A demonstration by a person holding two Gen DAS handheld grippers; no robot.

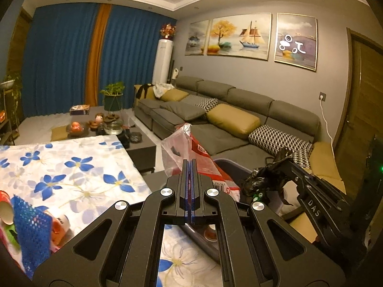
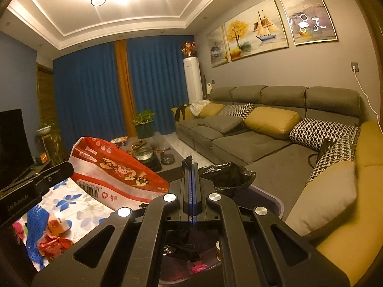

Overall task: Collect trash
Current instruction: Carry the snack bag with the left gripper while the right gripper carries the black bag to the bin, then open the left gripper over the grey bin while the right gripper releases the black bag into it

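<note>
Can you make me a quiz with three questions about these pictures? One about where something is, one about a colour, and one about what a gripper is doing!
1. Where is the red and clear plastic bag?
A. on the sofa
B. pinched in the left gripper, above the flowered tablecloth
C. on the floor by the curtains

2. What colour are the flowers on the tablecloth?
A. blue
B. pink
C. yellow

3. What is the right gripper doing?
A. wide open, holding nothing
B. holding a cup
C. shut on the black bag

Answers: 1 B, the left gripper pinches its edge. 2 A, blue petals on white cloth. 3 C, a bit of the black bag sticks out between its closed fingers, over the bin.
</note>
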